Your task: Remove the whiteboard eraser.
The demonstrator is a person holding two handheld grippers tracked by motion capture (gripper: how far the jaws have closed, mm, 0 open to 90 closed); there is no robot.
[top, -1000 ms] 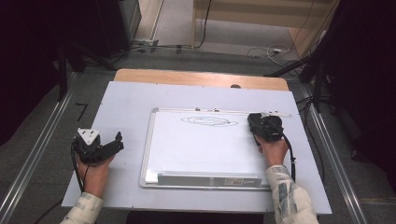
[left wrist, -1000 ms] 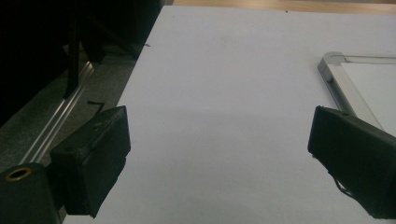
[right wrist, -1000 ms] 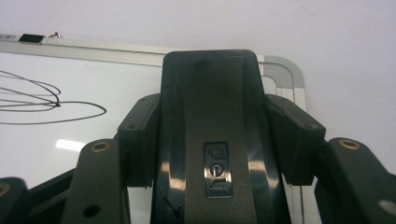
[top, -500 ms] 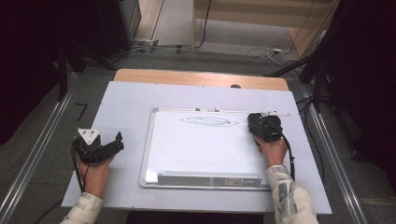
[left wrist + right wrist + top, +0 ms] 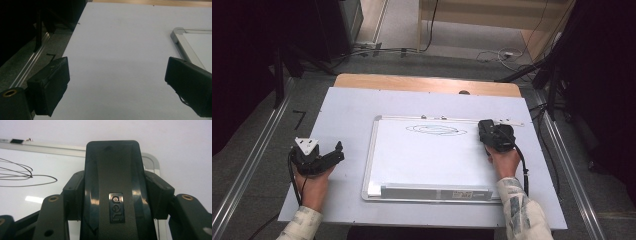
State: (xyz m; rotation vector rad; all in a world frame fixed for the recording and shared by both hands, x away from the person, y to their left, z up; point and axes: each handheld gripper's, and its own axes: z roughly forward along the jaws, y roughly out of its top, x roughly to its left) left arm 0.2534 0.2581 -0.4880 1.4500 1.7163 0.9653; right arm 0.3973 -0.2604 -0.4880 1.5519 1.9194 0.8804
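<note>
A whiteboard (image 5: 427, 165) with a metal frame lies flat in the middle of the table. Thin scribbled loops (image 5: 435, 130) sit near its far edge and appear again in the right gripper view (image 5: 27, 176). My right gripper (image 5: 490, 134) is at the board's far right corner, shut on a black eraser (image 5: 113, 177) that bears a small silver logo. The eraser hides the board beneath it. My left gripper (image 5: 333, 153) rests on the table left of the board, open, with bare tabletop between its jaws (image 5: 117, 72). The board's corner (image 5: 183, 41) lies to their right.
The pale table cover (image 5: 347, 115) reaches a wooden strip (image 5: 422, 82) at the far edge. A long grey tray (image 5: 434, 192) runs along the board's near edge. Metal rails (image 5: 257, 155) and cables flank the table on the floor.
</note>
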